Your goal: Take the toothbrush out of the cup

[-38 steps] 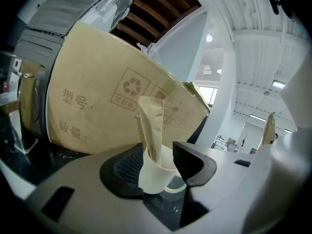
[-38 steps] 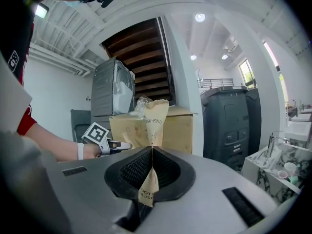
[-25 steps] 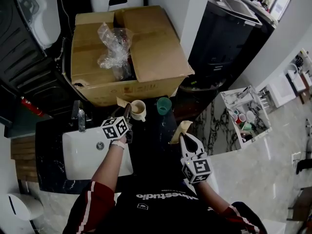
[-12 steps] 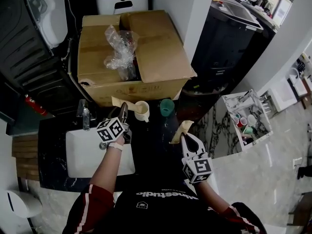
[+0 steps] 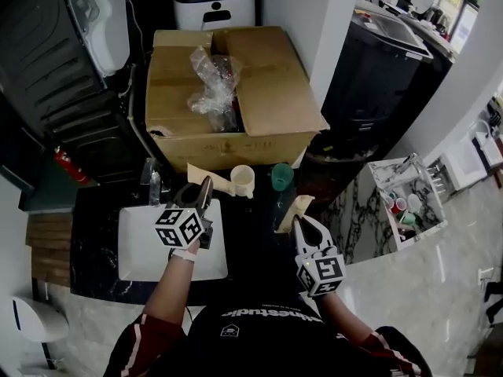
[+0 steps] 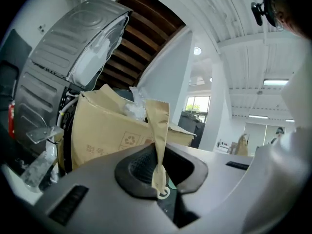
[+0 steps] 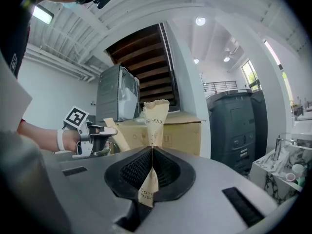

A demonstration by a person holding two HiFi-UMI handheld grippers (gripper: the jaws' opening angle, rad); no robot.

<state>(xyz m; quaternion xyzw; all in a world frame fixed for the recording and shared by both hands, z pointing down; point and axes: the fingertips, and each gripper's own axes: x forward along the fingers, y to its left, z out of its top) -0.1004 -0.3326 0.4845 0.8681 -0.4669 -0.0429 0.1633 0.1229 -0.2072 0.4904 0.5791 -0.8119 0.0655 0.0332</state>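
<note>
While the left gripper [image 5: 206, 187], jaws just closing, pinches a creased kraft-paper sleeve [image 6: 157, 126], the right gripper [image 5: 302, 223] clamps a flat printed toothbrush sleeve [image 7: 155, 117]. Round cream cup [image 5: 243, 181] stands near the corrugated cardboard box [image 5: 236, 93].

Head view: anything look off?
The box behind the sink gapes open, with crumpled plastic bulging out. Two wrapped brushes are in play: the left gripper, jaws just closing, clamps one toothbrush sleeve; the right gripper clamps another.

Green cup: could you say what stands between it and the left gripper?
The beige cup, head view; the left gripper has just been closing on a wrapper.
</note>
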